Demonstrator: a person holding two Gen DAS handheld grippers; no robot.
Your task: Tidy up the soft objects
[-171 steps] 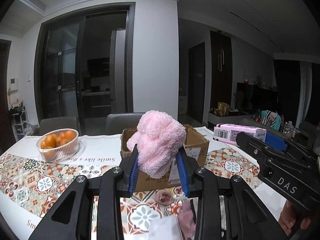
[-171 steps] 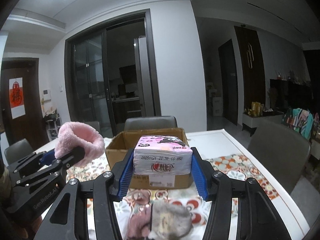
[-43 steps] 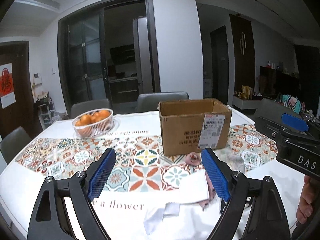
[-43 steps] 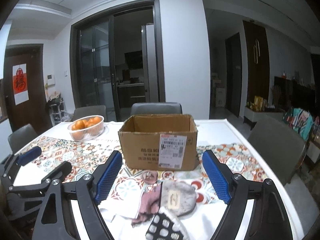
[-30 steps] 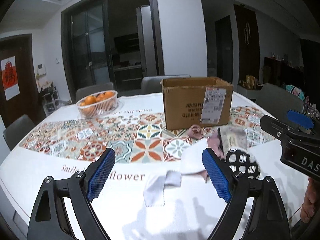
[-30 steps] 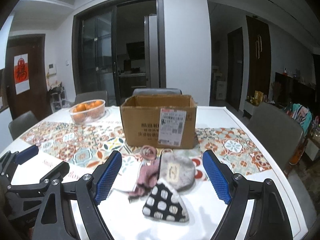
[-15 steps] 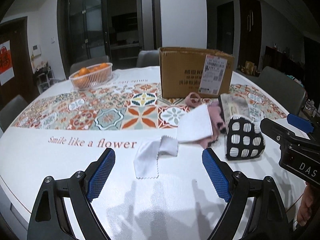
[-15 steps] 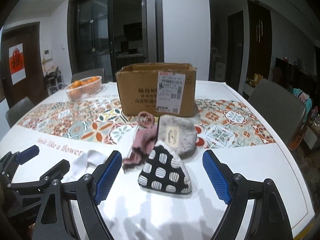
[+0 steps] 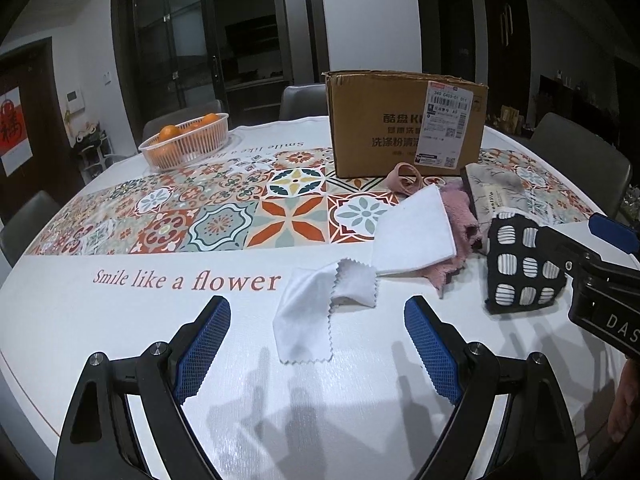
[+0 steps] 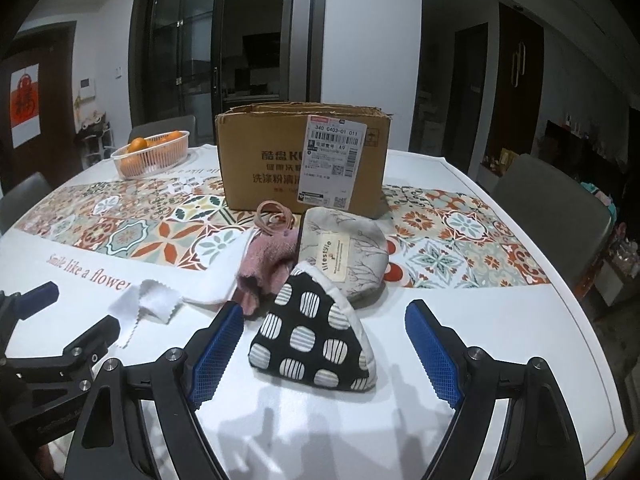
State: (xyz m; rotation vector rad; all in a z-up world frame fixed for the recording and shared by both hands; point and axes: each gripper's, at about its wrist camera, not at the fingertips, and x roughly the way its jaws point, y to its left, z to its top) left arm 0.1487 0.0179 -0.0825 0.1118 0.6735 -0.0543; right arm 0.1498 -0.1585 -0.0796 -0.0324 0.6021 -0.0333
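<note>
Both grippers tilt downward over the round table (image 9: 120,320). The left gripper (image 9: 317,342) and right gripper (image 10: 325,344) stand side by side, jaws spread wide, holding nothing.

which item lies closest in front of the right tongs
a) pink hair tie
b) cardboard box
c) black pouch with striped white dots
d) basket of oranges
c: the black pouch lies on the table just ahead of the open right tongs, with the cardboard box farther back.
</note>
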